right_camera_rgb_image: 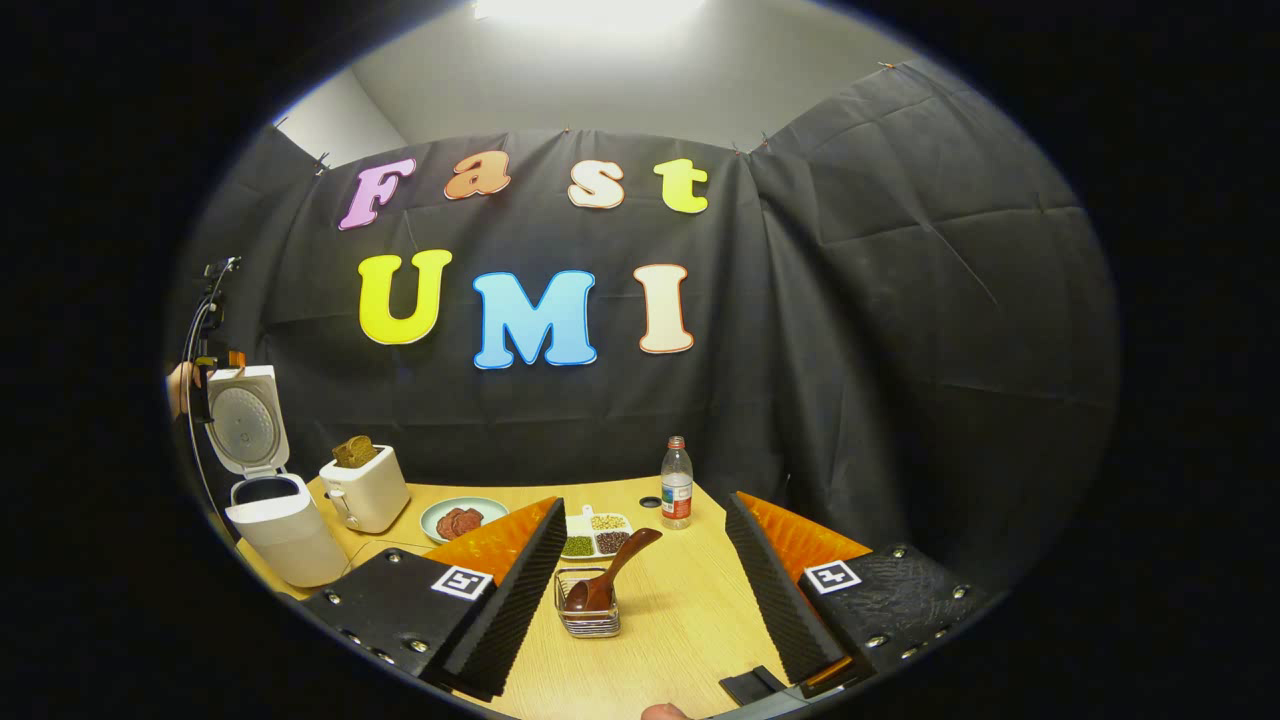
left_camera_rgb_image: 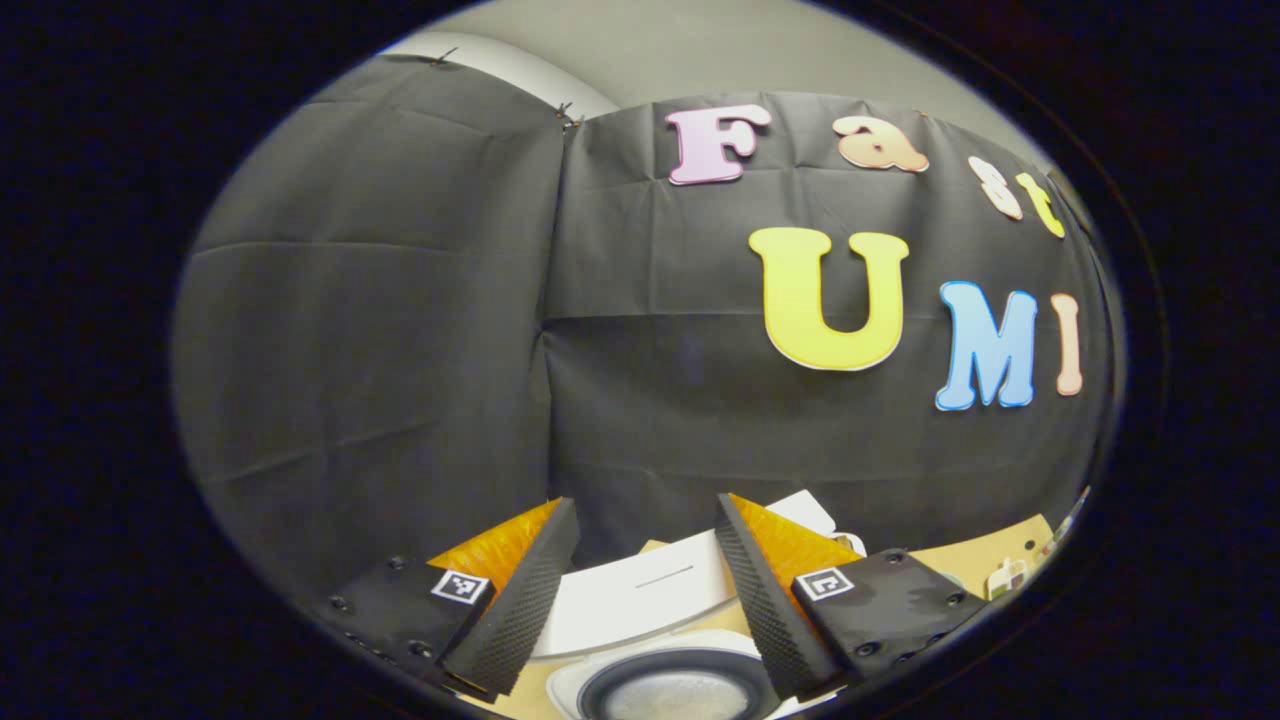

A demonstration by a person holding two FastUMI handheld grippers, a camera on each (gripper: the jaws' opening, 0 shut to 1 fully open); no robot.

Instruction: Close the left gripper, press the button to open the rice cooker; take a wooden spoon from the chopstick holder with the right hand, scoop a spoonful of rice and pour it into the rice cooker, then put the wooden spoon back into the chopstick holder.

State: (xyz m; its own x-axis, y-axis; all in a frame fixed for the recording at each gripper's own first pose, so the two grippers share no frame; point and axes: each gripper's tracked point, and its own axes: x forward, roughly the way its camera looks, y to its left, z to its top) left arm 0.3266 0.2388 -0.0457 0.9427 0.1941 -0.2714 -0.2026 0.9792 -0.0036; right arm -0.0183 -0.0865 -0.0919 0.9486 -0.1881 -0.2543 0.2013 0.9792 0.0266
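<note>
In your left gripper view, your left gripper [left_camera_rgb_image: 645, 590] sits at the bottom of the frame with its fingers spread wide apart and nothing between them. Just past them at the bottom centre lies the white rice cooker [left_camera_rgb_image: 660, 680], its dark round pot mouth facing up, and its raised white lid [left_camera_rgb_image: 640, 600] stands behind the opening, filling the gap between the fingers. A strip of pale wooden table [left_camera_rgb_image: 985, 560] shows at the lower right. In your right gripper view, your right gripper [right_camera_rgb_image: 645, 590] is likewise released, fingers well apart and holding nothing, low over the table [right_camera_rgb_image: 690, 620]. Between the fingers, at the lower centre, stands the small wire-mesh chopstick holder [right_camera_rgb_image: 588, 612] with the brown wooden spoon [right_camera_rgb_image: 610, 580] resting in it, bowl down and handle leaning up to the right. Just behind it is a white divided dish [right_camera_rgb_image: 598, 535] of green, dark and pale grains. A round pale green plate [right_camera_rgb_image: 462, 518] with dark reddish pieces lies to the left of that dish, and a white toaster [right_camera_rgb_image: 365, 488] with brown bread standing in its slot sits farther left. The rice cooker [right_camera_rgb_image: 285, 535] is at the far left edge, lid [right_camera_rgb_image: 245, 420] tipped upright, with a hand [right_camera_rgb_image: 180, 388] at the edge beside the lid. A clear plastic bottle [right_camera_rgb_image: 677, 483] with a red label stands upright near the back of the table, right of centre.
</note>
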